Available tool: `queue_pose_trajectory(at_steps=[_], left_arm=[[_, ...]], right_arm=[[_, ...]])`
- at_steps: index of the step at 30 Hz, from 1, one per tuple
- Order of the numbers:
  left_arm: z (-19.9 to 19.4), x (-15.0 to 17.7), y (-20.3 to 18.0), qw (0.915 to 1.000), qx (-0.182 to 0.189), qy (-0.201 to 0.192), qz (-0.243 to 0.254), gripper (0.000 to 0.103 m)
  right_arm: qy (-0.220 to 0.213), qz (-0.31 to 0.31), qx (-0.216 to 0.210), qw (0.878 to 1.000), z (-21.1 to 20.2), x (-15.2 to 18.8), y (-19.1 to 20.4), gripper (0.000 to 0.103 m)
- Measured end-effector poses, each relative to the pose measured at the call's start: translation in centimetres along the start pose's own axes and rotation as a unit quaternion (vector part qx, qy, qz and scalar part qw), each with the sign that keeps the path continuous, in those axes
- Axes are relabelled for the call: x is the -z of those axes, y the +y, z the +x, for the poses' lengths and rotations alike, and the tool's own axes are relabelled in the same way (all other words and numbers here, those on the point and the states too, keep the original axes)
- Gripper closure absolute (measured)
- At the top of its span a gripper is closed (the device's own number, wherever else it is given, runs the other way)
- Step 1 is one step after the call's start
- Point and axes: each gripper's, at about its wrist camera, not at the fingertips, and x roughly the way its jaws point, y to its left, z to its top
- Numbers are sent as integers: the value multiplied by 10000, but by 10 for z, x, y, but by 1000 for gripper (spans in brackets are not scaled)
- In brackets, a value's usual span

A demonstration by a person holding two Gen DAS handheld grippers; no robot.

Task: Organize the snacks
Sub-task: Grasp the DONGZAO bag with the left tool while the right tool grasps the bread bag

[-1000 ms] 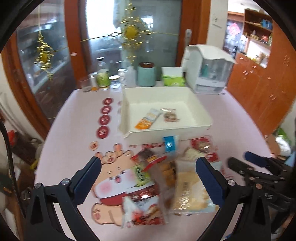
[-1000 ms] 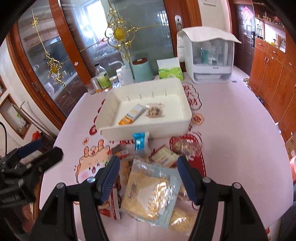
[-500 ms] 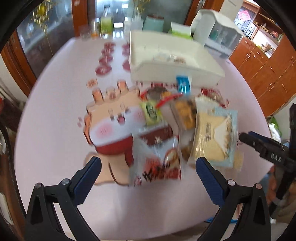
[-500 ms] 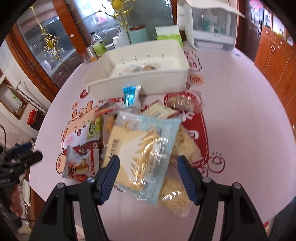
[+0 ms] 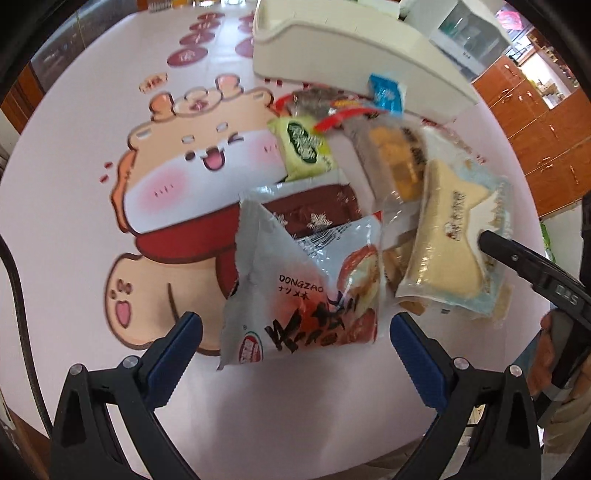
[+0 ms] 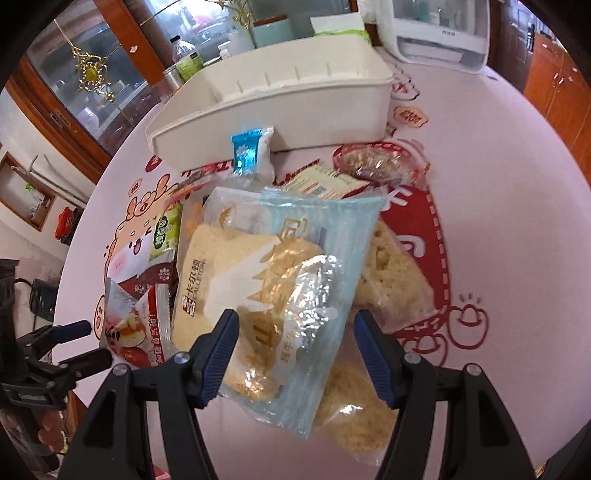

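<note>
A pile of snack packets lies on the table in front of a white bin (image 5: 343,40) (image 6: 280,92). My left gripper (image 5: 295,347) is open, its fingers either side of the near end of a silver and red packet (image 5: 306,288), which also shows in the right wrist view (image 6: 136,325). My right gripper (image 6: 295,347) is open around the near end of a pale blue bread packet (image 6: 266,280), which also shows in the left wrist view (image 5: 454,236). A green packet (image 5: 304,147), an orange snack bag (image 5: 395,162) and a blue wrapper (image 6: 249,151) lie further back.
The table (image 5: 74,122) carries a pink cloth with a cartoon print. Clear bags of yellow snacks (image 6: 388,273) lie under and right of the bread packet. Bottles, a teal canister (image 6: 273,29) and a white appliance (image 6: 439,33) stand behind the bin. Wooden cabinets (image 5: 546,122) stand at right.
Both grippers have come down and forward onto the pile. The left one now straddles the silver and red packet, the right one the blue bread packet. The bin's inside has dropped out of view.
</note>
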Motion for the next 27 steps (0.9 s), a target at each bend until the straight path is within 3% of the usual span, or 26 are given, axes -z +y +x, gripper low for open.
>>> queue_pose_trajectory(at_steps=[3,7,8,10,14,15,19,27], left_arm=[[14,-3,1,9999,-31,118,-85,2],[26,-4,1,9996,86,207,-185,10],[26,-3,-1,9998,66,137,-131,14],[26,-3,-4,10000,56,60,-28,31],[28,-1,-10,10000,21,21,-51,37],[26,-1,-12,10000,32,-11,-49,43],[17,4,-20,9997,-167,-181,62,53],[-31,5,-32,9963,-400,-726,205,54]], right_arm=[[26,-14,-179,9998,5,1,1,38],[16,-219,-215,9995,7,2,10,38],[-3,-283,-211,9994,6,3,12,42],[15,-459,-214,9987,6,5,17,55],[-45,-571,-287,9979,1,6,23,71],[-67,-568,-342,9978,-1,7,24,74],[-190,-595,-406,9972,-11,10,27,82],[-398,-888,-402,9944,-35,11,44,88]])
